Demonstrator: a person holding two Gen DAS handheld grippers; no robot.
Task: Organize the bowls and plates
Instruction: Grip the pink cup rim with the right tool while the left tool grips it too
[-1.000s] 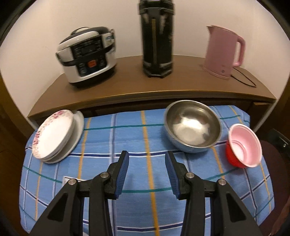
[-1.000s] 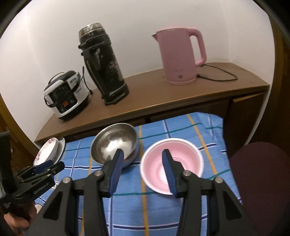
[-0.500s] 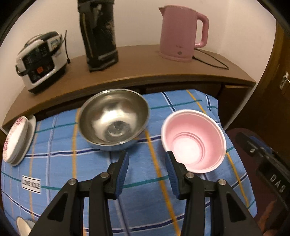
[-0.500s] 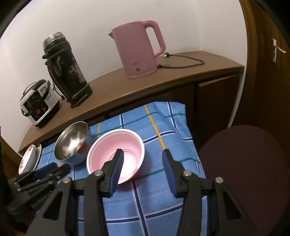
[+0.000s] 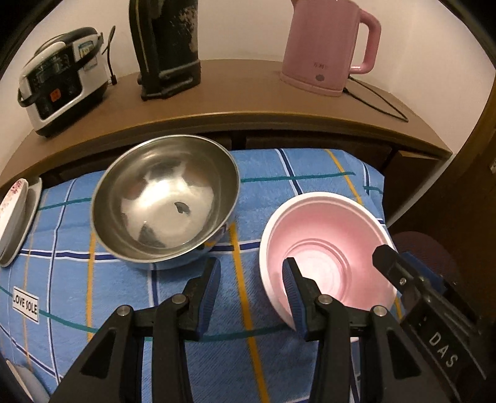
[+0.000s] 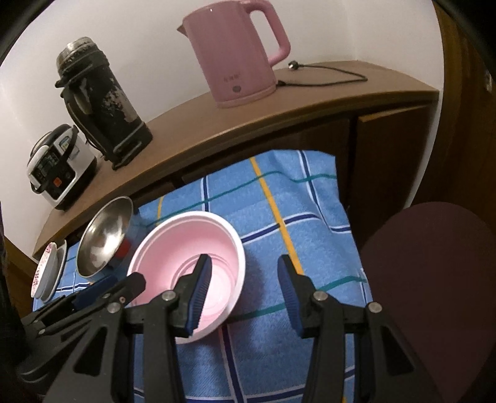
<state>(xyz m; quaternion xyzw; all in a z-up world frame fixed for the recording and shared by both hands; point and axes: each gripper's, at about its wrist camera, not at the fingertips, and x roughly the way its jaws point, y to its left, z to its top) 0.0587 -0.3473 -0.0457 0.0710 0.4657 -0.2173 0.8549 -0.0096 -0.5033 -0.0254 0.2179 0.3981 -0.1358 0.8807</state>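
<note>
White wall [image 5: 241,28], wooden sideboard [image 5: 248,102] (possibly curved), dim light

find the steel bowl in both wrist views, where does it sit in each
Left wrist view: the steel bowl fills the centre-left, on the blue checked cloth, left of the pink bowl.
Right wrist view: the steel bowl is small at the left edge, again left of the pink bowl.
Shared landmark: the pink kettle on the wooden counter behind.
</note>
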